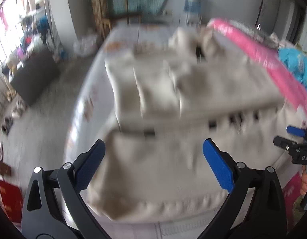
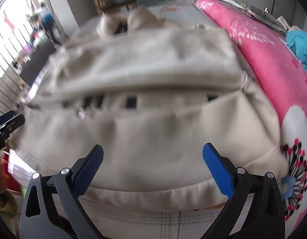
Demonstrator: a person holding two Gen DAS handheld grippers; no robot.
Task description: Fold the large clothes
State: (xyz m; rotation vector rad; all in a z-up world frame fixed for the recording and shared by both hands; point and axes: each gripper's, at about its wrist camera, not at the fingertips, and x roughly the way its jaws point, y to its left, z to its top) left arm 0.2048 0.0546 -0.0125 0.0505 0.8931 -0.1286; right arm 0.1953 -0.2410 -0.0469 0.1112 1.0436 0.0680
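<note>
A large cream garment (image 1: 163, 91) lies on a bed, its upper part folded over the lower part, with dark marks along the fold line. In the right wrist view the same garment (image 2: 149, 83) fills the middle, its ribbed hem nearest me. My left gripper (image 1: 153, 159) hovers open over the garment's near left portion, nothing between its blue pads. My right gripper (image 2: 153, 161) hovers open above the hem, also holding nothing. The right gripper's fingers (image 1: 296, 137) show at the right edge of the left wrist view. Both views are motion-blurred.
A pink floral quilt (image 2: 273, 63) runs along the garment's right side, with a blue cloth (image 1: 296, 63) beyond it. The pale bed sheet (image 1: 89, 99) drops to a grey floor on the left, where a dark cabinet (image 1: 32, 75) stands. Wooden furniture (image 1: 105, 10) stands behind the bed.
</note>
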